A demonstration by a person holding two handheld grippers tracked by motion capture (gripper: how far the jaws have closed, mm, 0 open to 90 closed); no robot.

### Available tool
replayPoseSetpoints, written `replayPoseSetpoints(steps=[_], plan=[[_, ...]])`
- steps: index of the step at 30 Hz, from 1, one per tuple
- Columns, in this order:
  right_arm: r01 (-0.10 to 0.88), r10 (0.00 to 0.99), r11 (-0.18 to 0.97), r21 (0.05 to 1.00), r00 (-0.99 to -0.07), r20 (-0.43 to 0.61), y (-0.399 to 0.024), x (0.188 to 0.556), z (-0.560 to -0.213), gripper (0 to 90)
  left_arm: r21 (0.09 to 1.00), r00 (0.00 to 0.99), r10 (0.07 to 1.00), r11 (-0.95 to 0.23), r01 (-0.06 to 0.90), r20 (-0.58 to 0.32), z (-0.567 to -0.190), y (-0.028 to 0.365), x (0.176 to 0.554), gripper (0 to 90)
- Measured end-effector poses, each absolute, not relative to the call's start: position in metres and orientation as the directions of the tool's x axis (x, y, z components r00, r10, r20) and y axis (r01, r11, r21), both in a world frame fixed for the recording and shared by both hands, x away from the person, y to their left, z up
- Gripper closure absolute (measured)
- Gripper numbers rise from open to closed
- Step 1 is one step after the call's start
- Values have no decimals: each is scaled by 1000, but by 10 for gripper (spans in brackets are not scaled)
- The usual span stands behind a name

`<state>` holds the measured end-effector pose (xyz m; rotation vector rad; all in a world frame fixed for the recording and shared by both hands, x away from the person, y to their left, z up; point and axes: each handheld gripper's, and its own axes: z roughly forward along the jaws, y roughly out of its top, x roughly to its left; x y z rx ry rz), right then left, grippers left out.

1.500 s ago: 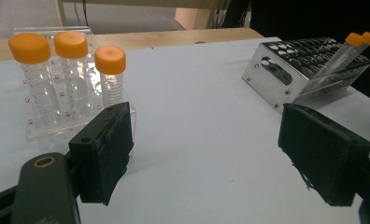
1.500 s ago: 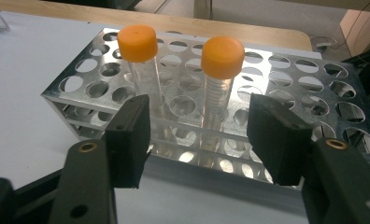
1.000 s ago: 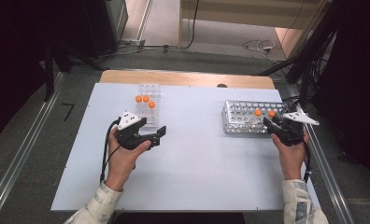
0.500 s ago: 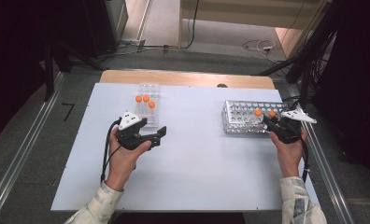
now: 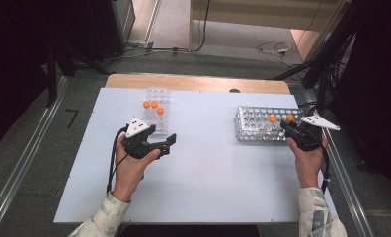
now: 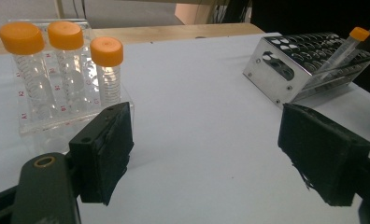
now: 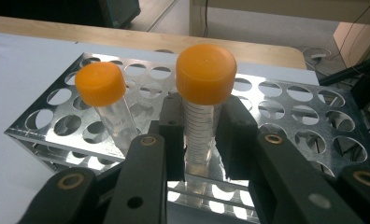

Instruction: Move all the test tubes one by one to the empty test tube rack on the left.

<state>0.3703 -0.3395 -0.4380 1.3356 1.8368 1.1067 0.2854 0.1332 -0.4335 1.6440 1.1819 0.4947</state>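
A metal rack (image 5: 255, 126) with many round holes stands at the table's right. Two clear tubes with orange caps stand in it. My right gripper (image 7: 202, 123) is shut on the nearer tube (image 7: 202, 93), its pads pressing the tube's sides just below the cap. Its jaws have just been closing with this tube between them. The other tube (image 7: 103, 93) leans in a hole to the left. At the table's left, my left gripper (image 6: 206, 149) lies open and holds nothing. Beside it is a clear rack (image 6: 47, 126) holding three orange-capped tubes (image 6: 64, 56).
The white table top (image 5: 208, 168) has bare room between the two racks and toward the front edge. A wooden strip (image 5: 198, 83) runs along the far edge. Cables lie on the floor beyond. The metal rack (image 6: 286, 65) sits close to the table's right edge.
The right gripper's jaws have drawn in onto the tube in the metal rack. Both hands and both racks stay where they were.
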Motion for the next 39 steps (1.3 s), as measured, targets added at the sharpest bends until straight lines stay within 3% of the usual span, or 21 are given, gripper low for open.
replayPoseSetpoints(steps=[15,39], plan=[[365,949,119,923,-315,2,-342,350,-406,714,888,440,872,-11,460,-217,-433,133,285,175],[388,901,180,904,-434,7,-318,310,-394,714,887,440,872,-16,461,-213,-432,136,283,174]])
